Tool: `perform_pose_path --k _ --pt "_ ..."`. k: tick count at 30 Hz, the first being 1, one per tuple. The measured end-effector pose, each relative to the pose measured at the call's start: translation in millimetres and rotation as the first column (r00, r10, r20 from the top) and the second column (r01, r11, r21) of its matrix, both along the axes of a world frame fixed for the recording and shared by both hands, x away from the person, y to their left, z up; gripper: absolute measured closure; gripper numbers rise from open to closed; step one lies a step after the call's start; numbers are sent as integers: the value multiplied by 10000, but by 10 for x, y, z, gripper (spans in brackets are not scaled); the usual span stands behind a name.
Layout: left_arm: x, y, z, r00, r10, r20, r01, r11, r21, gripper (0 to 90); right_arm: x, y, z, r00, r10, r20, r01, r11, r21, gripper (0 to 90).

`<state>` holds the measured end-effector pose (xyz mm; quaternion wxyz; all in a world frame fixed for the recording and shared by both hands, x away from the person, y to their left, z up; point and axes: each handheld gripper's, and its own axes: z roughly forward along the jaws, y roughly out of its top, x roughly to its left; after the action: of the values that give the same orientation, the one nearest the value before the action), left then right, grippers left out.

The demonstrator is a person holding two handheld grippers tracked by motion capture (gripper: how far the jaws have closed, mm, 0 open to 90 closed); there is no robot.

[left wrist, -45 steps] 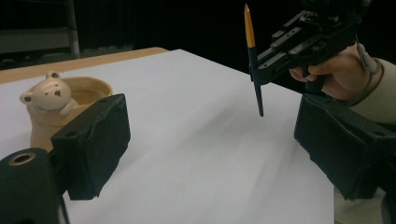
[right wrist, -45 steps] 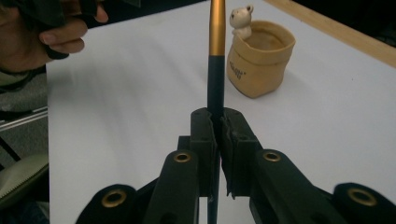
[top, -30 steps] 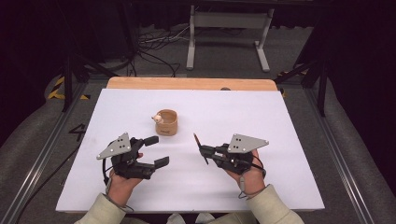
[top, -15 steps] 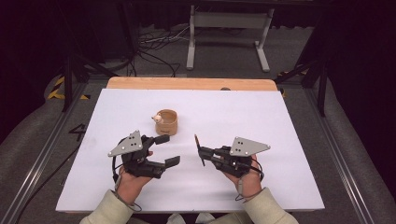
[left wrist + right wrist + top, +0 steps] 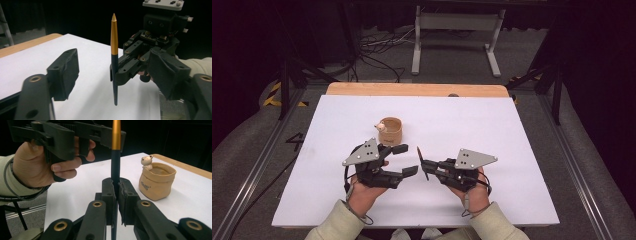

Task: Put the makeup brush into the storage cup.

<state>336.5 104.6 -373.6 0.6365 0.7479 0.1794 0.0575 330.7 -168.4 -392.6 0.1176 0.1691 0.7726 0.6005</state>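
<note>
The desk (image 5: 522, 150) has a white top and a wooden far edge (image 5: 417, 89). Grey floor (image 5: 592, 150) surrounds it. Beyond stand a pale metal stand (image 5: 452, 30) and loose cables (image 5: 377, 47). The background is dark.

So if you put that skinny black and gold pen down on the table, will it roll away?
Probably: the pen looks round, smooth and thin. It seems stiff, standing straight in the right tool. Likely light too.

Pouch (image 5: 390, 131) on table (image 5: 512, 130), behind left tongs (image 5: 407, 160), pen (image 5: 422, 163) between both tongs
</note>
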Motion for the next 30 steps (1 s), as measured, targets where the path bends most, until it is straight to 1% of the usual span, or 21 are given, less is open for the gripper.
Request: perform_pose_path --k 3,5,6,7,13,14,15,17,20,22,23,28,29,30 --pt "7 -51 11 10000 -40 -47 41 9999 161 331 -5 16 -11 10000 24 18 -24 10000 -20 841" --pt "2 -76 16 9999 39 -116 -37 9999 155 363 -9 28 -18 10000 47 33 -46 10000 -43 840" --pt "5 -83 21 9999 32 -99 -30 9997 233 379 -11 34 -20 10000 61 38 -61 10000 -59 840" --pt "2 -99 21 9998 79 -157 -76 9998 175 397 -12 40 -22 10000 76 43 -76 10000 -54 840" --pt "12 -157 -3 9991 222 -350 -214 9995 231 500 -23 48 -17 9999 92 88 -92 10000 -29 841" --pt "14 -163 -8 9991 284 -300 -278 9994 221 514 -23 49 -18 9999 98 89 -98 10000 -17 841" --pt "16 -162 -8 9990 335 -289 -328 9992 242 539 -24 50 -18 9999 95 94 -94 10000 -23 840" --pt "10 -163 -10 9979 463 -460 -455 9988 181 572 -24 51 -22 9999 92 96 -92 9999 -51 840" --pt "9 -149 -7 9970 563 -527 -551 9982 228 634 -29 52 -21 9998 76 165 -74 9999 -152 840" --pt "11 -145 -7 9969 560 -552 -549 9983 212 664 -29 51 -20 9998 71 170 -69 9999 -145 840" --pt "8 -148 -9 9967 550 -604 -539 9983 201 664 -29 48 -17 9998 48 177 -46 9999 -154 840" --pt "-11 -183 -17 9965 578 -606 -556 9977 376 739 -30 52 -21 9998 26 197 -23 9999 -159 840" --pt "-13 -186 -16 9966 600 -570 -577 9975 420 739 -31 52 -21 9998 23 199 -20 9999 -159 840" --pt "-18 -190 -15 9965 573 -616 -548 9976 417 751 -32 52 -20 9998 16 202 -13 9999 -165 840"
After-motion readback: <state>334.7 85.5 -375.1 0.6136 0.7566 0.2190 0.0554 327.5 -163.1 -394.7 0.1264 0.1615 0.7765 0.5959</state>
